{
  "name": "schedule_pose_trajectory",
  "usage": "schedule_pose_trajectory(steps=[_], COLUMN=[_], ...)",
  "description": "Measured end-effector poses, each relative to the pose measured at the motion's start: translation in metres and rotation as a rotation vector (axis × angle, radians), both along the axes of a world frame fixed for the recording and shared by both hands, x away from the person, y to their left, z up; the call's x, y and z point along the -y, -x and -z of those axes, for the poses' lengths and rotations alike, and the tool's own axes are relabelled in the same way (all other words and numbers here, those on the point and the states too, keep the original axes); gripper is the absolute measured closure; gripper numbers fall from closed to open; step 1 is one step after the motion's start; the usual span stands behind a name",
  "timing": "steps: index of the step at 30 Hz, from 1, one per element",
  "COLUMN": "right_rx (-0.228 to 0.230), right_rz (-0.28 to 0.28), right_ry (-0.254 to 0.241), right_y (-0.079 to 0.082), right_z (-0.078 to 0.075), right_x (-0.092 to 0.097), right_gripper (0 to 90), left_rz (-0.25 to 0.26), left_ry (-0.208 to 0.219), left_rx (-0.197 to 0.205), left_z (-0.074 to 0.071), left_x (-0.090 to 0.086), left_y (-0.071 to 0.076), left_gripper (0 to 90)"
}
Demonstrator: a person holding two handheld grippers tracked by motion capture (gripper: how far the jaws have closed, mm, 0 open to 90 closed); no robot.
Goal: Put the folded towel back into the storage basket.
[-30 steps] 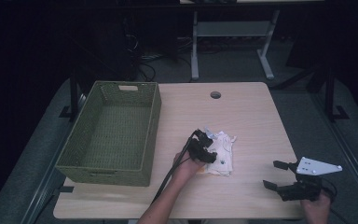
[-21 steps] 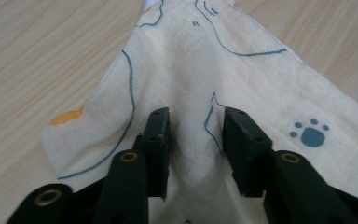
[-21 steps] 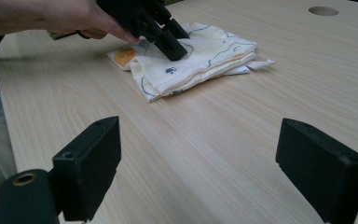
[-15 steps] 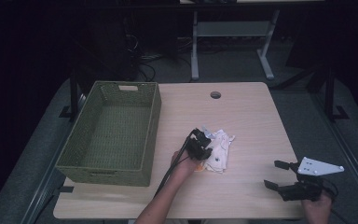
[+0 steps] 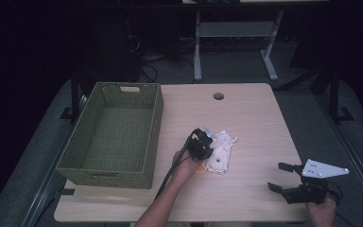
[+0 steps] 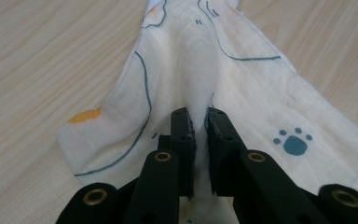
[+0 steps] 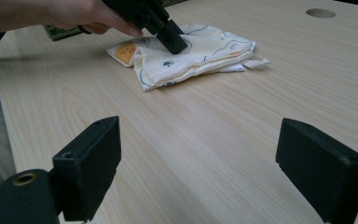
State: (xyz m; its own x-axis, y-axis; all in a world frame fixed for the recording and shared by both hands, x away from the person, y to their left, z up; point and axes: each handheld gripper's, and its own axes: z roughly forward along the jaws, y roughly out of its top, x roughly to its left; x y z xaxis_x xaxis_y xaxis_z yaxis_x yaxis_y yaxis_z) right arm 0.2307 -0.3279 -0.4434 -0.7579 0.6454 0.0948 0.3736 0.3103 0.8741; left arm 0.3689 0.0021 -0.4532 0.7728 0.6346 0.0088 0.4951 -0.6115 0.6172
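Observation:
A cream cloth (image 5: 223,150) with blue line drawings, a paw print and an orange patch lies crumpled at the middle of the table. My left gripper (image 5: 202,143) presses down on the cloth's left part. In the left gripper view the jaws are nearly together with a raised fold of the cloth (image 6: 242,79) pinched between the fingertips (image 6: 182,122). My right gripper (image 5: 283,178) hovers low over the table's front right corner, jaws wide apart and empty. The right gripper view looks across bare wood at the cloth (image 7: 205,51) and the left gripper (image 7: 173,43) on it.
A green woven basket (image 5: 153,127), with nothing in it, stands on the left half of the table, close to the left hand. A round cable hole (image 5: 218,96) sits near the far edge. Bare wood (image 5: 260,118) stretches between the cloth and the right gripper.
The left gripper has shifted slightly up and left on the cloth. The right gripper has stayed almost still.

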Motion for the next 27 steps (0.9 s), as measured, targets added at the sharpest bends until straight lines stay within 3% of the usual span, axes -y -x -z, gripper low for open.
schedule_pose_trajectory(steps=[8, 11, 14, 22, 26, 27], right_rx=[0.001, 0.004, 0.005, -0.001, -0.001, -0.001], right_rz=[0.002, 0.005, 0.011, 0.011, 0.010, 0.012], right_ry=[-0.002, -0.003, -0.011, 0.001, 0.002, 0.005], right_y=[0.000, 0.000, 0.001, 0.000, -0.001, -0.001], right_z=[0.000, 0.000, -0.001, 0.000, 0.000, 0.000], right_x=[0.000, 0.001, 0.001, 0.000, 0.000, 0.000], right_gripper=[13.5, 13.5, 13.5, 13.5, 13.5, 13.5], left_rz=[-0.005, 0.003, 0.013, 0.013, 0.028, 0.038], left_ry=[0.048, 0.068, 0.064, 0.080, 0.107, 0.139], left_rx=[-0.001, -0.029, -0.050, -0.048, -0.071, -0.096], left_z=[-0.016, -0.027, -0.035, -0.052, -0.062, -0.065], left_x=[-0.009, -0.015, -0.019, -0.032, -0.038, -0.041], left_y=[0.003, 0.004, 0.005, 0.010, 0.013, 0.014], left_gripper=[83.2, 83.2, 83.2, 83.1, 83.0, 83.1])
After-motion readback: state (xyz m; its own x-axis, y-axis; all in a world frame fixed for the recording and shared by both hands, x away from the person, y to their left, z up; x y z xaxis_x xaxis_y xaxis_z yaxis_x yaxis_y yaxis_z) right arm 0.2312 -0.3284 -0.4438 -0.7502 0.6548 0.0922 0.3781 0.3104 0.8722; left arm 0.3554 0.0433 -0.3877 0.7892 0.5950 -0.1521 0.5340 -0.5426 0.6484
